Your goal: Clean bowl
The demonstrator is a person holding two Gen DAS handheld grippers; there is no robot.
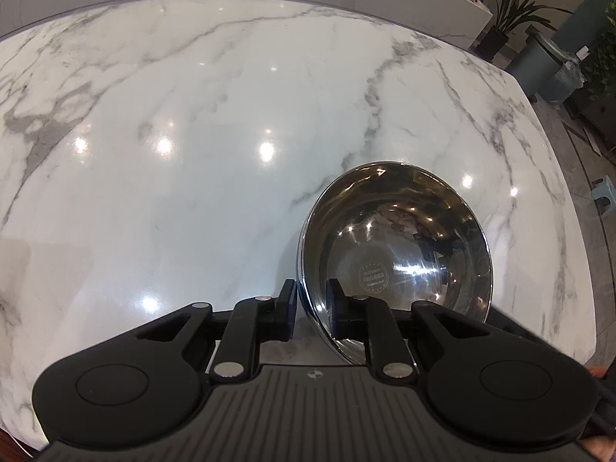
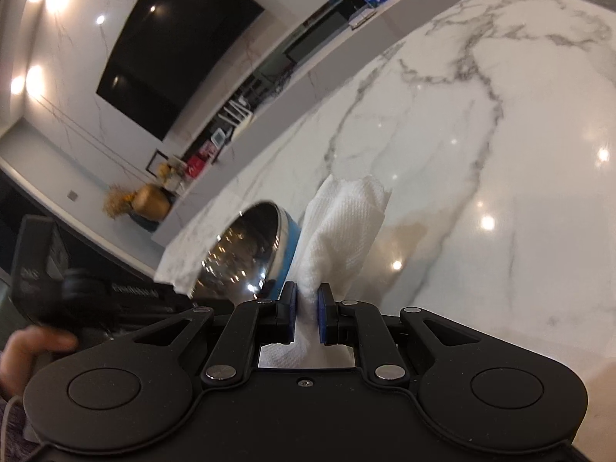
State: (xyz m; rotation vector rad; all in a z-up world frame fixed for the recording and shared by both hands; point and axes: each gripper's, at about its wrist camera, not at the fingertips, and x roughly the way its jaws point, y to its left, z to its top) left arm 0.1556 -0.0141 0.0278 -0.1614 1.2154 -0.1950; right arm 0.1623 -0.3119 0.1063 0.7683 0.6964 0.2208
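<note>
While the left tongs (image 1: 311, 310) are clamping the bowl (image 1: 400, 246) rim, tilting it above the counter (image 1: 192, 115), the right tongs (image 2: 307, 317) are pinching a paper towel (image 2: 342, 227) just beside it; wiping looks yet to begin.

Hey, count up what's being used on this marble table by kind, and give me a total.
Bowl: 1
Paper towel: 1
Tongs, left clamped on the bowl's rim, right clamped on the paper towel: 2
Total: 4

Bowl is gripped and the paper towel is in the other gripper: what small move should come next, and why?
Probably bring the right gripper left so the paper towel enters the bowl. The left gripper clamps the bowl's rim and tilts it, and the towel sits just outside its blue wall, not yet inside.
</note>
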